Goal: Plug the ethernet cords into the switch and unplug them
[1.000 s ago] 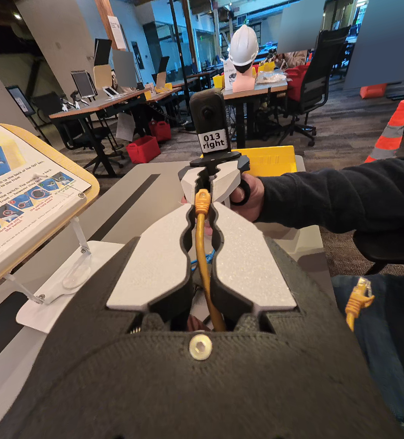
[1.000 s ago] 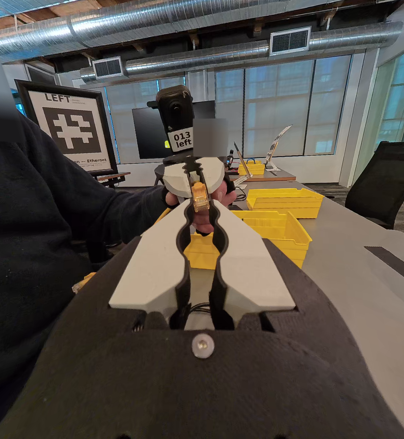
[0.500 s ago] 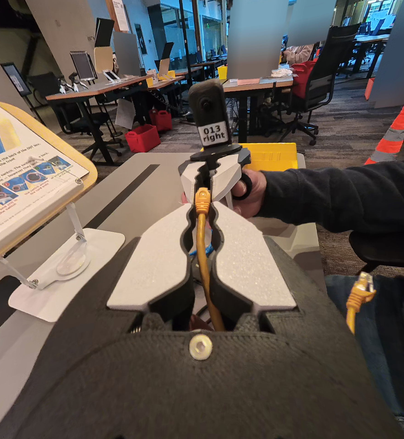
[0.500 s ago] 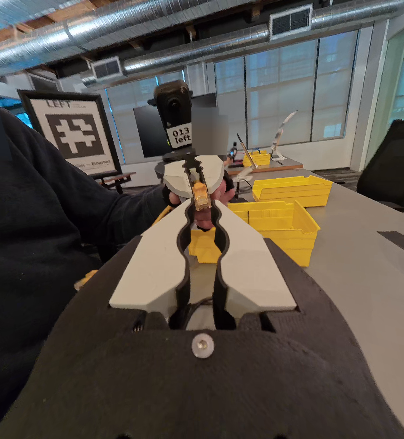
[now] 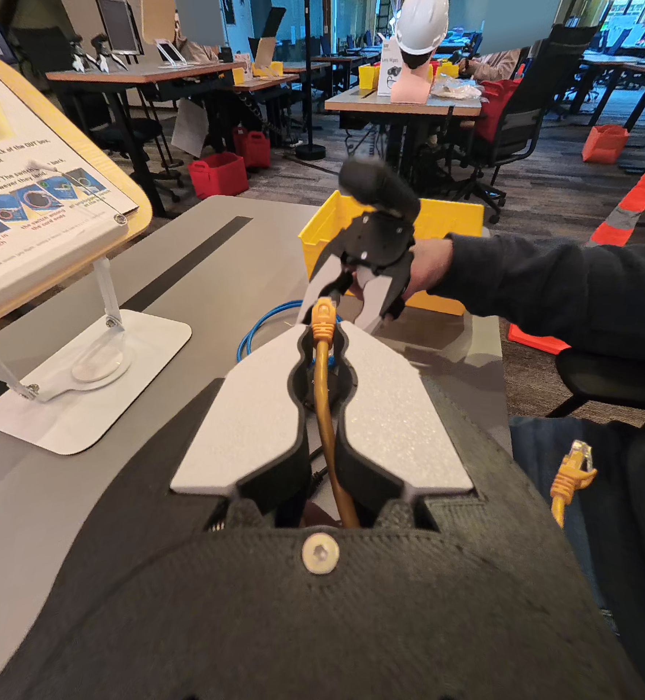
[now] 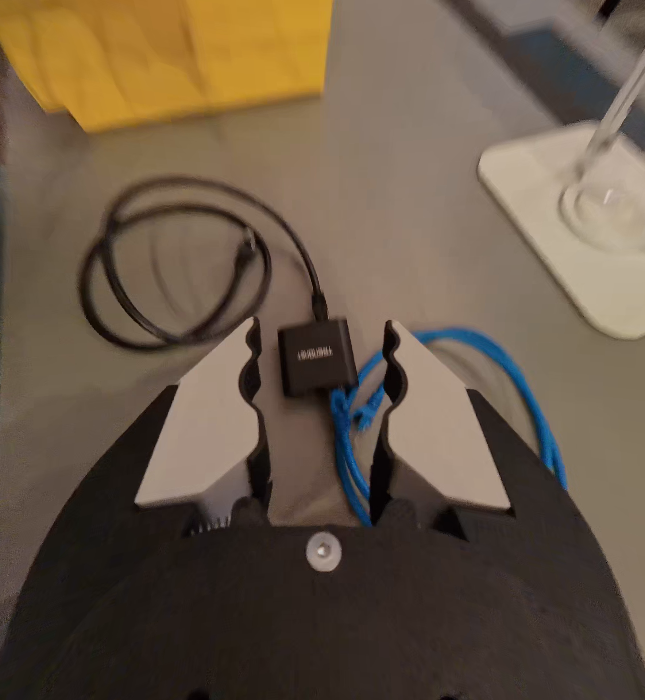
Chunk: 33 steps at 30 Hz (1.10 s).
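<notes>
Right gripper (image 6: 321,363) had let go of the yellow cord (image 5: 323,378), jaws now apart, and tipped down over the switch (image 6: 315,358) on the worktop (image 6: 389,227). Left gripper (image 5: 323,333) stayed clamped on the cord near its plug; insertion looked next.

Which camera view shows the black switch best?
The right wrist view: it looks down on the switch between the open jaws. In the left wrist view, the shut left gripper and orange cord nearly hide it.

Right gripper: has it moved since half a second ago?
Yes. The right gripper has tipped downward in front of the yellow plastic bin and opened; it now points down at the small black switch on the grey table.
</notes>
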Tool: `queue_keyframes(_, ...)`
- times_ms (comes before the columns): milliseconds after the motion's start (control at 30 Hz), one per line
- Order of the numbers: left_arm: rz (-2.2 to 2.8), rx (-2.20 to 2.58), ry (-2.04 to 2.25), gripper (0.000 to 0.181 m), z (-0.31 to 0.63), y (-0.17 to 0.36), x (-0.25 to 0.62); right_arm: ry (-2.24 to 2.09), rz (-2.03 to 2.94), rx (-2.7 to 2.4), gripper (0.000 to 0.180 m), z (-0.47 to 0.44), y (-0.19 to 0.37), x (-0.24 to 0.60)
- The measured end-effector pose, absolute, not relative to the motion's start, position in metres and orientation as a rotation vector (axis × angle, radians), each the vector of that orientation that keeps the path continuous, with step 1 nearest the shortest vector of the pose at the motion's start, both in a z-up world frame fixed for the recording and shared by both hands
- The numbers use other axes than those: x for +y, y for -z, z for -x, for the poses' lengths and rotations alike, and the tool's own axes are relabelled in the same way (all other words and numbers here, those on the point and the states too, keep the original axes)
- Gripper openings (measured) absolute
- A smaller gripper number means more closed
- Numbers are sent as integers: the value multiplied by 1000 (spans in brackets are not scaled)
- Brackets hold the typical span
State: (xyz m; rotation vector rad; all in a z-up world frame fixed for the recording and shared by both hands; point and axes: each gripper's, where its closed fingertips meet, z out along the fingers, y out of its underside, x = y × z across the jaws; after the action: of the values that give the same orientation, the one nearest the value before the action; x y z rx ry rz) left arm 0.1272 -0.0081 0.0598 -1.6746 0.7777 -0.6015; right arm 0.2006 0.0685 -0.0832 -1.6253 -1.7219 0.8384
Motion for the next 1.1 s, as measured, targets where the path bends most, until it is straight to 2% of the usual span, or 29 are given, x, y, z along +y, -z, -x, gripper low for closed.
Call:
queue_keyframes(100,1671,776,614,10,-123,-59,-6,-732,1686,-1859,76,-209,128,66)
queue_keyframes(167,1673,779,627,10,-121,-56,-4,-675,1662,-1920,72,-208,145,65)
queue_keyframes(233,1678,791,628,10,-121,-53,-3,-611,1604,-1947,57,-204,152,66)
queue_keyframes(467,1677,787,666,10,-117,-44,-2,-884,1616,-1859,57,-196,148,62)
queue_keyframes(800,1719,848,700,10,-131,-35,1,-1314,1371,-1713,56,-184,53,54)
queue_keyframes(1100,1740,897,659,10,-141,-37,2,-1551,1148,-1610,55,-176,-9,41)
